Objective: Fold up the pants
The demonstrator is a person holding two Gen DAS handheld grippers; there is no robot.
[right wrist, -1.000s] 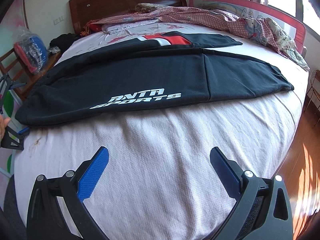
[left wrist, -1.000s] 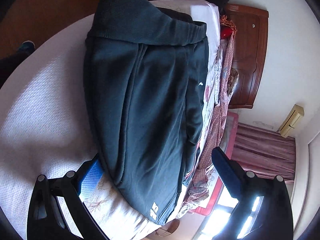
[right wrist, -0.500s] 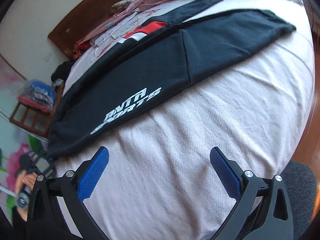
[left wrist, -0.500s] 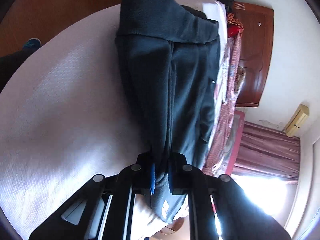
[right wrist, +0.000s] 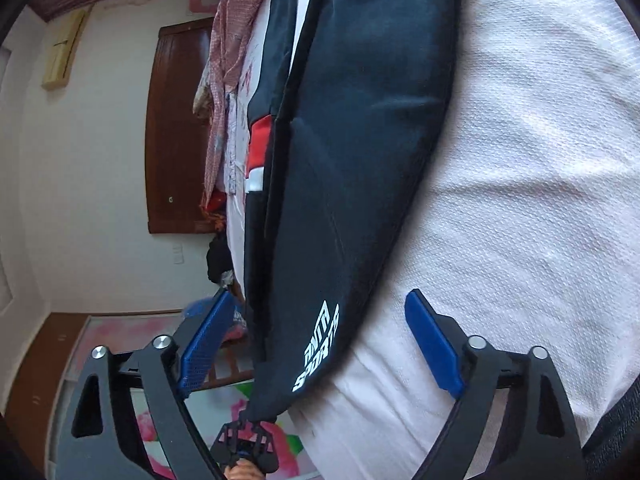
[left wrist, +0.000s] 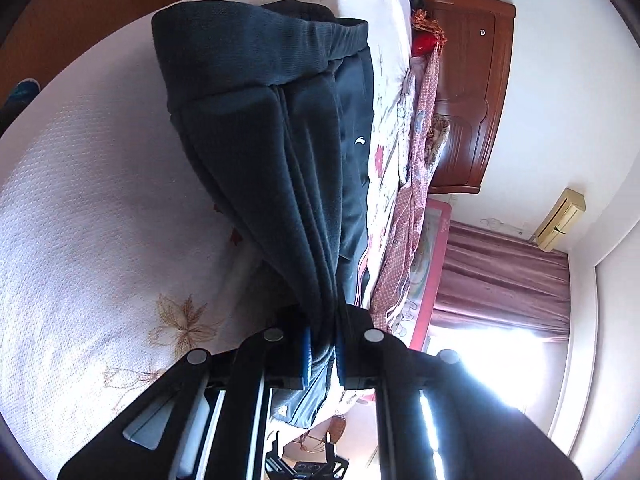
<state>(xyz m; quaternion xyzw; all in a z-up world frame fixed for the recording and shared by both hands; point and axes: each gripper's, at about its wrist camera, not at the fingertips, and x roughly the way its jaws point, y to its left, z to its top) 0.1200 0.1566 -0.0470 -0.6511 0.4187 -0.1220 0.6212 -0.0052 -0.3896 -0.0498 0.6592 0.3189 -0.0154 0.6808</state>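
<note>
- the bed point(left wrist: 80, 184), under a white textured cover, carries everything; no containers are in view.
- the dark pants point(left wrist: 264, 152) lie stretched along the bed's near edge, long axis parallel to that edge, waistband point(left wrist: 248, 48) at the far end in the left wrist view.
- the left gripper point(left wrist: 322, 348) is clamped tight on the bunched leg end at the bed's edge, cloth pulled taut between its pads.
- the right gripper point(right wrist: 316, 344) straddles the printed part of the pants point(right wrist: 360, 160), jaws closing but pads not yet on cloth (the fabric sits between them).
- judged: the coming move depends on this second pinch along the same long axis, near the left gripper's end.
</note>
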